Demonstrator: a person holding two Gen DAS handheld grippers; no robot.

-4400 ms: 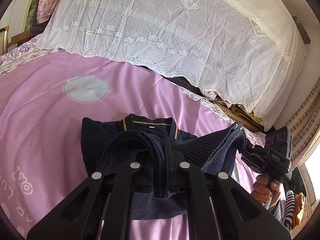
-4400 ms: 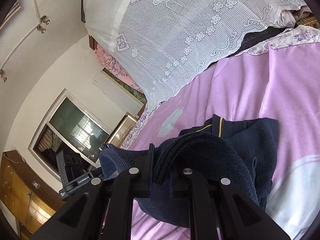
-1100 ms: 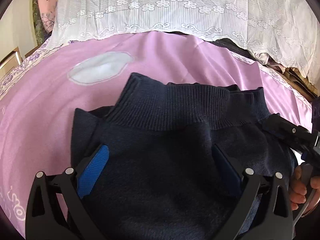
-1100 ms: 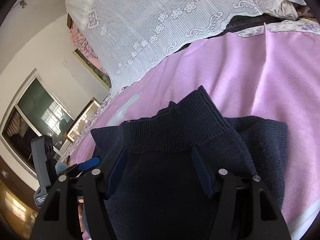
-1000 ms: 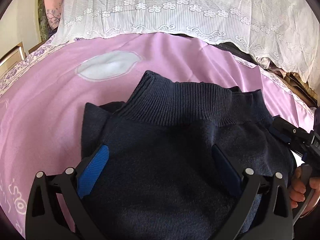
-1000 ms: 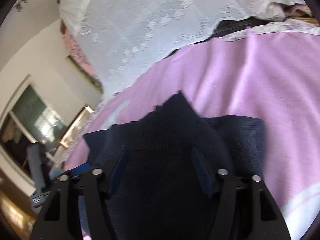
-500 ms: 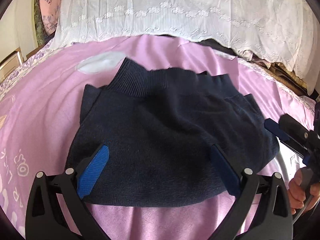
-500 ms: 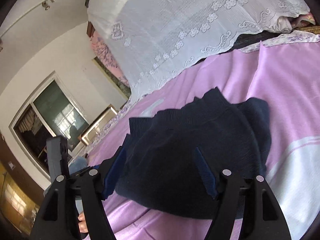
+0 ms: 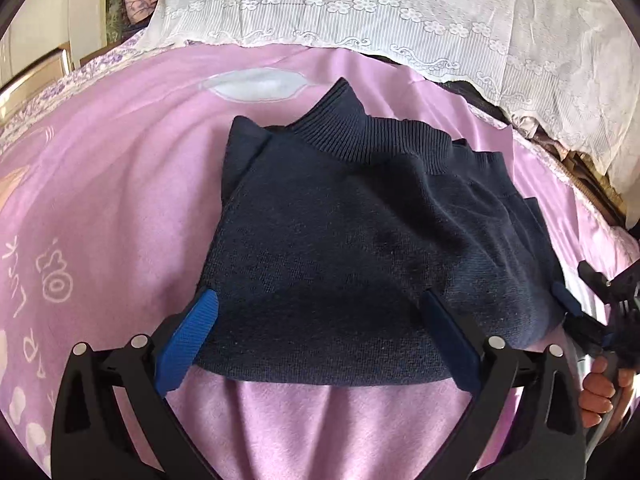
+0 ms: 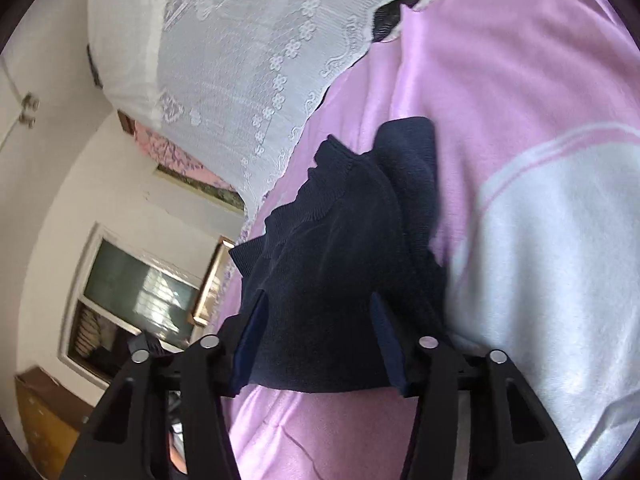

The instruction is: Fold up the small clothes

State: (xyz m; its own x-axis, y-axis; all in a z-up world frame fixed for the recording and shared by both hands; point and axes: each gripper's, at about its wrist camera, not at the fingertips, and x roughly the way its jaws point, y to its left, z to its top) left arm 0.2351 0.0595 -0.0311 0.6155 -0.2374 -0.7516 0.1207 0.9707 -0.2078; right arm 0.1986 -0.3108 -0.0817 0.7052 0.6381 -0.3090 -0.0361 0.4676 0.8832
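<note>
Folding seems nearly done: dark navy knitted sweater point(image 9: 360, 248) lies doubled on the pink bed blanket point(image 9: 112, 200), left tongs point(image 9: 320, 336) wide, right tongs point(image 10: 316, 340) narrowing, both holding nothing.

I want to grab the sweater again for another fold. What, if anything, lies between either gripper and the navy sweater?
Nothing visible does. The navy sweater lies folded on the pink bedspread, right ahead of the open left gripper. The right gripper has just been closing, sweater between its fingers, with no other item intervening.
</note>
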